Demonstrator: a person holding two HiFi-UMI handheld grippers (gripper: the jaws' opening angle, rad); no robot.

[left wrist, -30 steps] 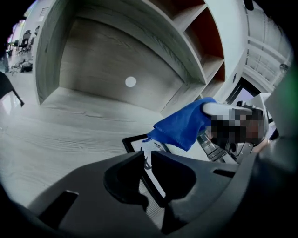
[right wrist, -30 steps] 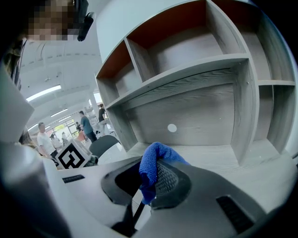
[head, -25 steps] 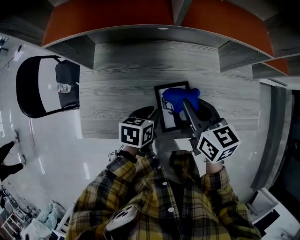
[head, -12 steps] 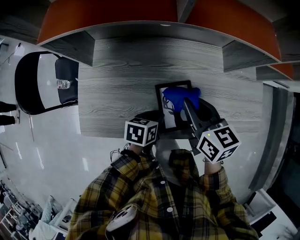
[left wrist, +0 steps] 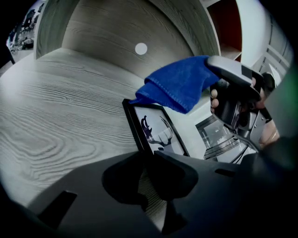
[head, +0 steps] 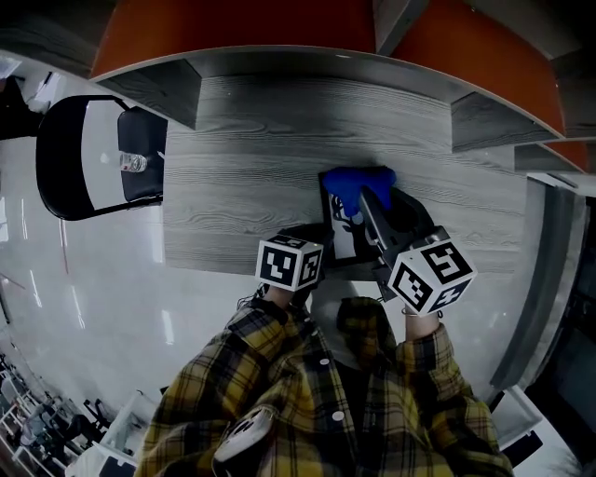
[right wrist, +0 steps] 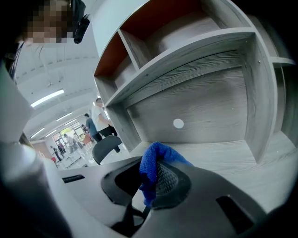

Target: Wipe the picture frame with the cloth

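Observation:
A black picture frame (head: 341, 238) with a deer print (left wrist: 156, 130) lies on the grey wood desk (head: 242, 177). My left gripper (head: 315, 235) is shut on the frame's near left edge; in the left gripper view its jaws (left wrist: 149, 155) meet over that dark rim. A blue cloth (head: 358, 183) rests over the frame's far end, held by my right gripper (head: 366, 198), which is shut on it. The right gripper view shows the cloth (right wrist: 151, 172) bunched between the jaws. From the left gripper view the cloth (left wrist: 179, 83) hangs from the right gripper (left wrist: 233, 88) above the frame.
A black office chair (head: 84, 168) with a water bottle (head: 133, 163) stands left of the desk. Shelf compartments with orange backs (head: 233, 28) rise behind the desk, and the back panel has a round cable cap (left wrist: 141, 48). Several people (right wrist: 95, 121) are far off.
The right gripper has slid the blue cloth toward the frame's far edge, which it now covers. The left gripper keeps its hold on the frame.

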